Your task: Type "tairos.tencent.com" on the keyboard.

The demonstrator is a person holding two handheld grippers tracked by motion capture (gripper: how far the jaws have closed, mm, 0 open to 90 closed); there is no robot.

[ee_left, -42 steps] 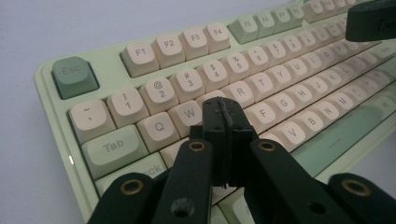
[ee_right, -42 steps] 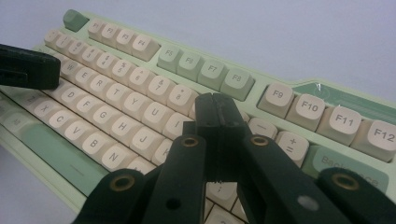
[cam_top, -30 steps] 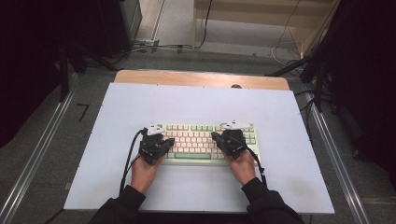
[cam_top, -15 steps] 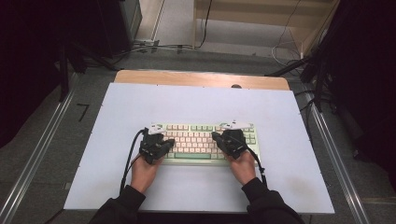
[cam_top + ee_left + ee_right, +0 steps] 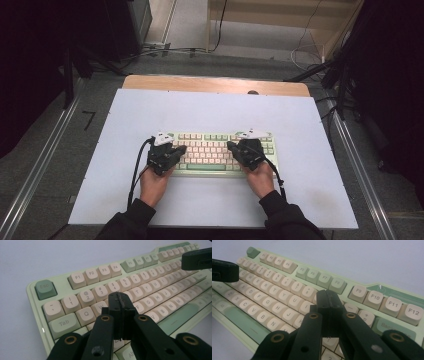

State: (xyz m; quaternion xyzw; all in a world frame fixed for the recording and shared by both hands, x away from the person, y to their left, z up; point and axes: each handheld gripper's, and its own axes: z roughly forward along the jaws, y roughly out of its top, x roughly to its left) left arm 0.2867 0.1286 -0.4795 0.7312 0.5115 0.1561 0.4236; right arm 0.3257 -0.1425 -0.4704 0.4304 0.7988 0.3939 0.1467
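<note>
A pale green keyboard (image 5: pixel 215 152) with cream keys lies on the white table top (image 5: pixel 215 110), near the front middle. My left gripper (image 5: pixel 181 149) rests over the keyboard's left end, and its jaws are shut with nothing between them. In the left gripper view its tip (image 5: pixel 119 296) stands over the upper letter row, just right of the W key. My right gripper (image 5: pixel 230 145) sits over the right half, also shut and empty. In the right gripper view its tip (image 5: pixel 328 293) covers keys right of the 8 key. I cannot tell whether either tip touches a key.
A wooden strip (image 5: pixel 215 85) runs along the table's far edge. Metal rails (image 5: pixel 45 165) flank the table on both sides. Cables (image 5: pixel 165 50) lie on the floor behind. Bare white surface surrounds the keyboard on all sides.
</note>
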